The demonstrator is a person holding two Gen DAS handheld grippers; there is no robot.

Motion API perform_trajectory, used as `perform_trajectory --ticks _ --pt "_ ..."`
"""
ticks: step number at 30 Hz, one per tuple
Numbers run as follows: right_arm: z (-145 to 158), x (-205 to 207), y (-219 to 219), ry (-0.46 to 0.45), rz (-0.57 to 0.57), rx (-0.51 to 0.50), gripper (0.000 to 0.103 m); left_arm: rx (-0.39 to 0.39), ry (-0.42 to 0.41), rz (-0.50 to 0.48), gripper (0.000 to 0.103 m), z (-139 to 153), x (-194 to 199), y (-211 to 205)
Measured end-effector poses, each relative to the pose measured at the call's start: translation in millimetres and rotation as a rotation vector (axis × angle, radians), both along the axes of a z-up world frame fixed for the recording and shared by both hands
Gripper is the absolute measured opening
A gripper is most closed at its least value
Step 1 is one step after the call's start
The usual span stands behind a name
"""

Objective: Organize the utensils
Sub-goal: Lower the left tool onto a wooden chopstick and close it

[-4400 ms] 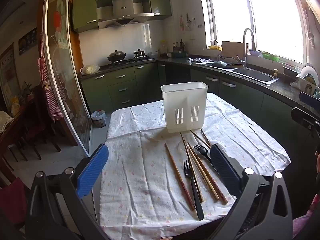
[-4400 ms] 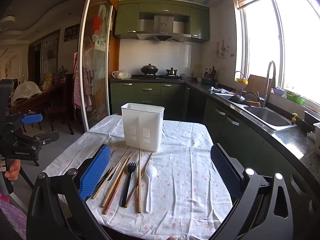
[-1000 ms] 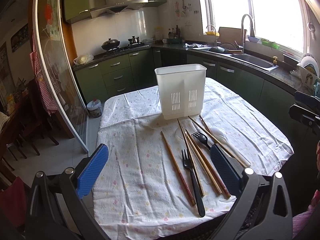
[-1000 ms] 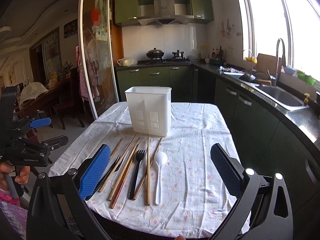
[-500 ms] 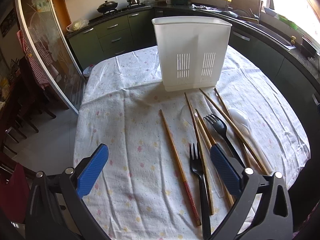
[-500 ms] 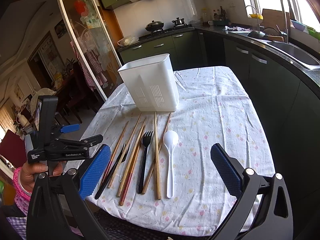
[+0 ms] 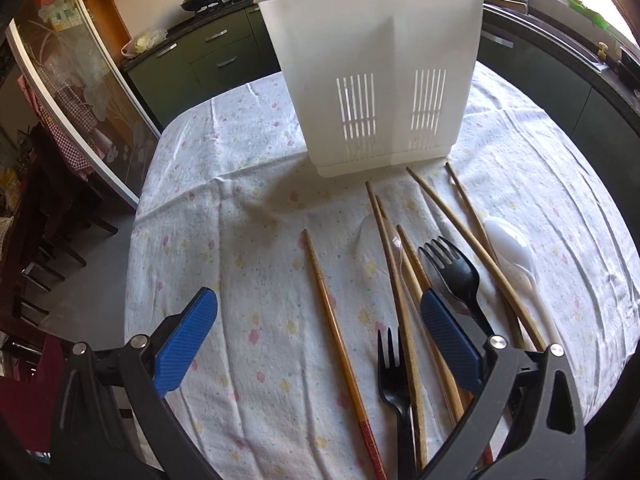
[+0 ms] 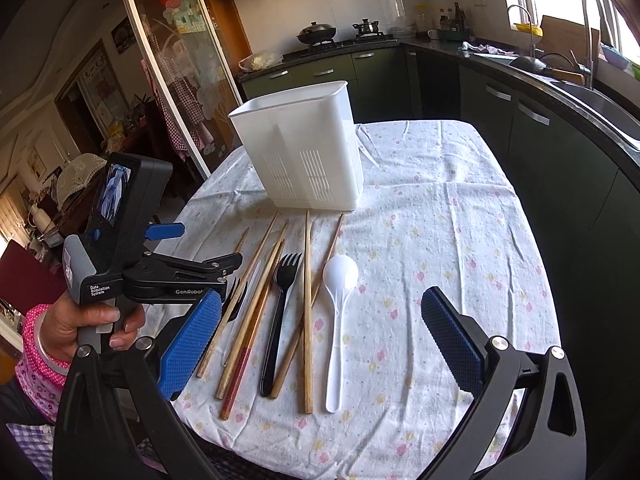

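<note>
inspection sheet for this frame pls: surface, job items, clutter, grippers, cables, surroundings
Surface: table under a floral tablecloth, wrinkled.
Job's things: white utensil holder upright, nothing seen in it; chopsticks, two black forks, white spoon and clear spoon flat on the cloth before it.
Clutter: nothing seen.
Grippers: left gripper open above the utensils; right gripper open, holding nothing.
Cables: nothing seen.
Surroundings: stove with wok, sink, glass door.
</note>
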State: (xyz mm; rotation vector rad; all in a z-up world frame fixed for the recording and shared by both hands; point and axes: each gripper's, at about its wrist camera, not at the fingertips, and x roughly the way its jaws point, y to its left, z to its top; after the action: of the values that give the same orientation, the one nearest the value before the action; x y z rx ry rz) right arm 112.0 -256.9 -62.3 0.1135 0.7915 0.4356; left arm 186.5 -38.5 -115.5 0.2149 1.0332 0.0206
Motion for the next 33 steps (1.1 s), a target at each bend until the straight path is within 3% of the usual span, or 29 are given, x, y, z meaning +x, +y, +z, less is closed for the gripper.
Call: perform_trajectory --ticks 4,9,13,18,23,28,33 --pt "-4 11 2 0.01 0.011 -0.001 0.099 -0.041 0.075 0.032 0.097 -8 12 11" --pt "-10 28 -1 0.03 0.013 0.01 0.099 -0.121 0.202 -0.01 0.097 -7 11 15" --pt "-15 40 -2 0.043 0.018 0.033 0.099 -0.128 0.235 -0.014 0.095 2 21 9" --pt "-21 46 -4 0.056 0.022 0.048 0.099 -0.092 0.277 -0.011 0.077 -2 37 -3" --pt "-25 45 -14 0.062 0.005 0.058 0.099 -0.116 0.347 0.001 0.068 -13 41 -9" --pt "-24 42 -21 0.057 -0.009 0.073 0.099 -0.137 0.359 0.024 0.06 -15 44 -13" --pt "-21 36 -23 0.045 -0.009 0.076 0.099 -0.224 0.408 0.053 0.032 -21 51 -13"
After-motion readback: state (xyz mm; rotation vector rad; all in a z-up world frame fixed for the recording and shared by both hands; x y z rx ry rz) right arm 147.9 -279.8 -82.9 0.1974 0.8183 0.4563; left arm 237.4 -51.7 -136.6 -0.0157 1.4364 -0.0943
